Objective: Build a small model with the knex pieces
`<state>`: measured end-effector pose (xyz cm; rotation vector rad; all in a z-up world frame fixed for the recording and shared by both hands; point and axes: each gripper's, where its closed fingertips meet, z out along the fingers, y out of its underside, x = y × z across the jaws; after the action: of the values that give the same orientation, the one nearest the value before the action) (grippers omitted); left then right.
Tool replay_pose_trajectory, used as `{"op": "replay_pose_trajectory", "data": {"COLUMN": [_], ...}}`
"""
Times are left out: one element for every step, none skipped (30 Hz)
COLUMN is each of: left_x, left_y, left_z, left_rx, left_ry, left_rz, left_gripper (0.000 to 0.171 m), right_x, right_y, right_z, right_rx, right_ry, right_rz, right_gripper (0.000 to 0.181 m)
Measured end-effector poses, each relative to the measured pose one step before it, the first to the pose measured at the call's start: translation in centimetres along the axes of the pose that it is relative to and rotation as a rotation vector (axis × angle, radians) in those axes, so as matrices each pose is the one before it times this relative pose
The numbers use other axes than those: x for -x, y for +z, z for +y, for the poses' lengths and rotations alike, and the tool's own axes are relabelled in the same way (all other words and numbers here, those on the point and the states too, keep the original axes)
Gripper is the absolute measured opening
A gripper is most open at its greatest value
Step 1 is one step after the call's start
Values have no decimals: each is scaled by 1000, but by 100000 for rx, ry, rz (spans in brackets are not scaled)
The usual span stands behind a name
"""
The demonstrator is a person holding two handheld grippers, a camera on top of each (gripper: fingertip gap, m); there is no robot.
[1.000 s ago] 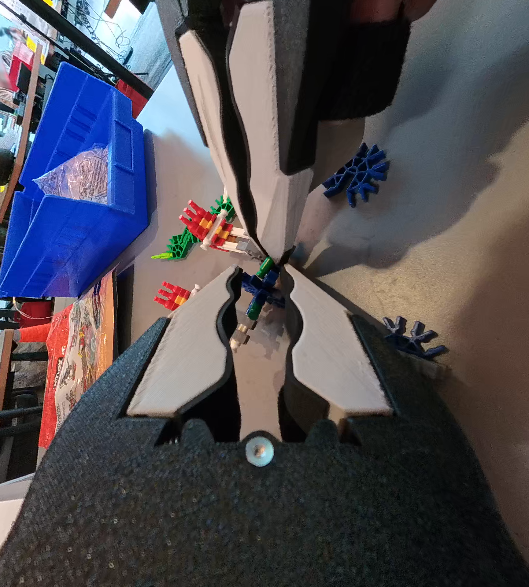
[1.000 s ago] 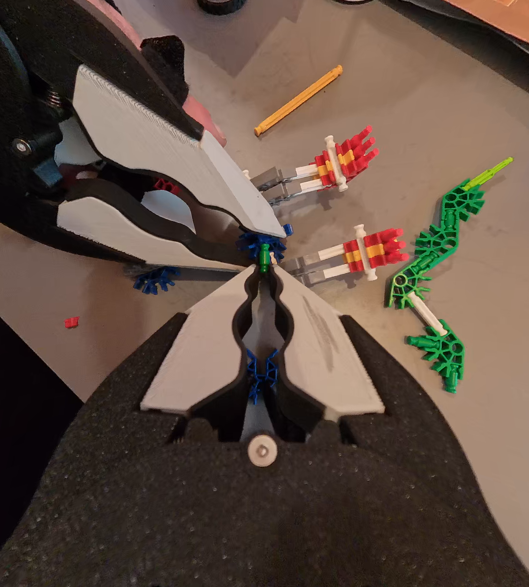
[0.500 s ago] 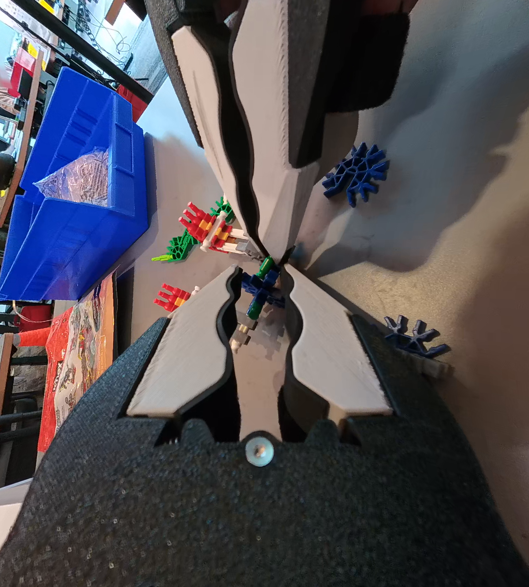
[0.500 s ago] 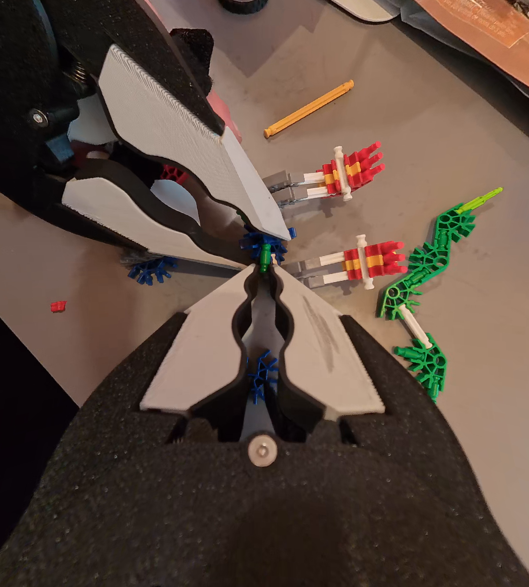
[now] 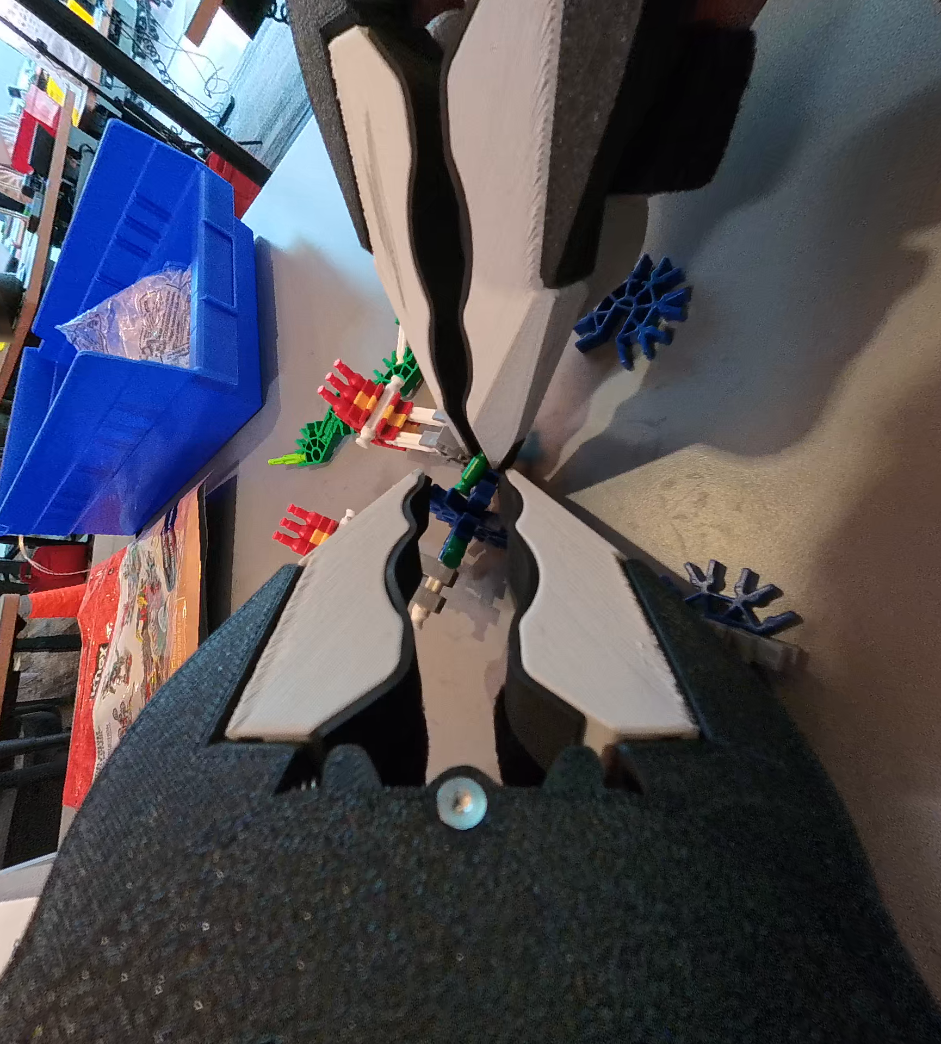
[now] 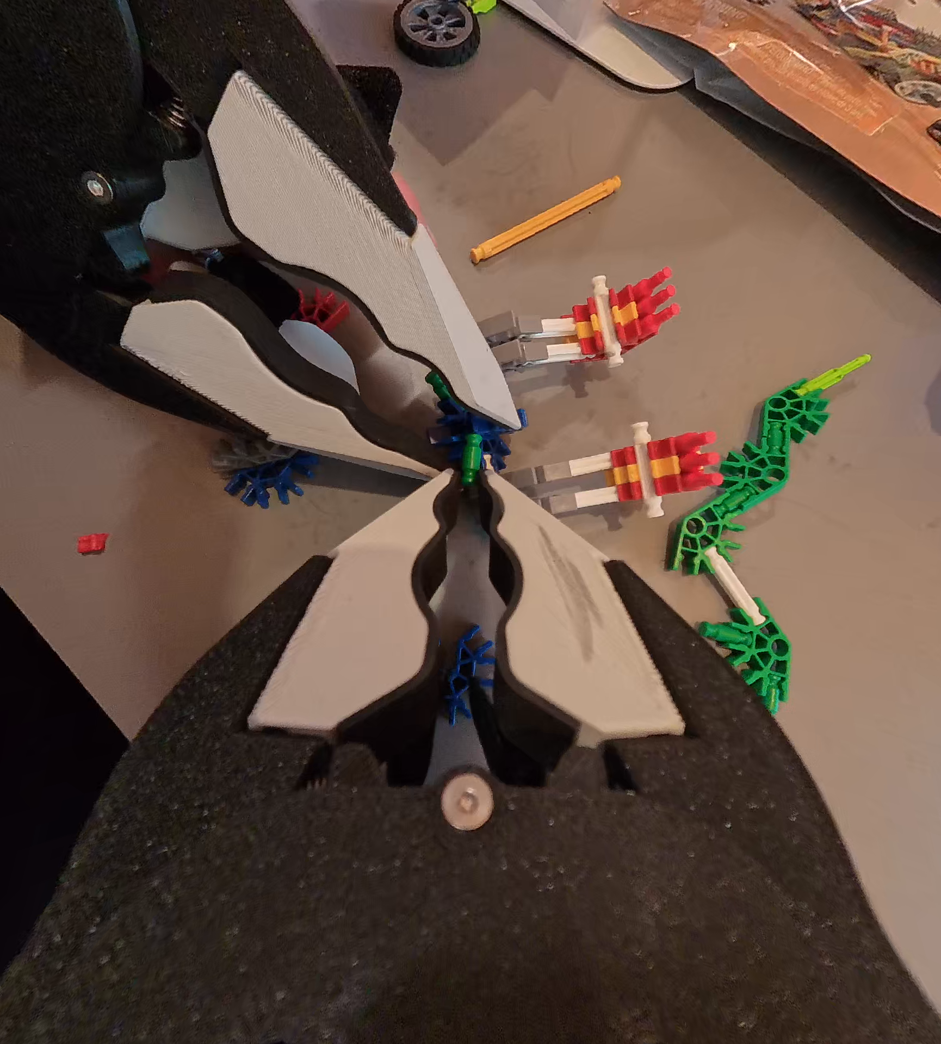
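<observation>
Blue connector (image 5: 468, 508) with a green rod (image 5: 471, 470) through it sits between the tips of the left gripper (image 5: 465, 491), whose fingers are closed narrow on it just above the table (image 5: 881, 508). The right gripper (image 6: 467, 484) meets it tip to tip, its fingers pinched on the rod's near end (image 6: 471, 452). In the right wrist view the left gripper (image 6: 474, 446) comes in from the upper left.

Just beside the tips lie two red-and-yellow claw pieces (image 6: 635, 469) (image 6: 609, 322) on white rods. A green chain (image 6: 739, 508) of connectors lies to their right, and an orange rod (image 6: 544, 219) farther back. Loose blue connectors (image 5: 635, 310) (image 5: 739, 601) lie near the left gripper. A small red bit (image 6: 92, 543) lies apart. A wheel (image 6: 437, 28) and a printed sheet (image 6: 852, 96) are at the far edge. A blue bin (image 5: 135, 361) holding a plastic bag (image 5: 140, 322) stands well off.
</observation>
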<state>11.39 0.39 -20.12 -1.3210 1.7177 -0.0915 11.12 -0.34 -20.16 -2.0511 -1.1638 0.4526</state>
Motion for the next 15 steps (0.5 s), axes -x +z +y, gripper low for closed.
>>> {"op": "replay_pose_trajectory", "data": {"left_x": [-8,6,-10,10,-5,3,2,-2,1,1,-4,-1,-1,0,6], "left_y": [3,-6,-4,5,-8,3,7,-6,-2,5,7,1,-5,3,3], "left_z": [5,6,-1,4,-1,-3,-2,-1,3,-1,-1,-2,-3,11,2], "left_rx": [-57,-7,15,-2,-100,-94,-42,25,22,-30,-40,-17,10,42,62], "left_ry": [-35,86,130,37,-108,-110,-21,112,64,-125,-59,18,76,25,49], "left_rz": [-4,0,-18,3,81,80,30,12,23,84,53,15,-13,-34,-21], "left_gripper": [24,24,24,24,24,24,24,24,24,24,24,24,24,24,24], "right_x": [24,15,16,-14,5,15,10,27,29,16,29,40,15,-10,2], "right_y": [-22,-9,-10,6,-14,-28,-26,-32,-54,-27,-28,-40,-27,-1,15], "right_z": [-6,-10,-16,-16,-36,-52,-31,-47,-105,-60,-28,-80,-18,-7,0], "right_rx": [-92,-300,-349,-482,-595,-728,-411,-305,-667,-481,-230,-565,-148,29,101], "right_ry": [1238,549,-146,-544,-827,-1235,-899,-994,-1606,-1237,-1120,-1482,-1198,-920,-824], "right_rz": [-602,-540,-315,-80,-13,209,305,300,496,449,392,427,554,541,423], "right_gripper": [6,6,6,6,6,6,6,6,7,7,7,6,7,7,7]}}
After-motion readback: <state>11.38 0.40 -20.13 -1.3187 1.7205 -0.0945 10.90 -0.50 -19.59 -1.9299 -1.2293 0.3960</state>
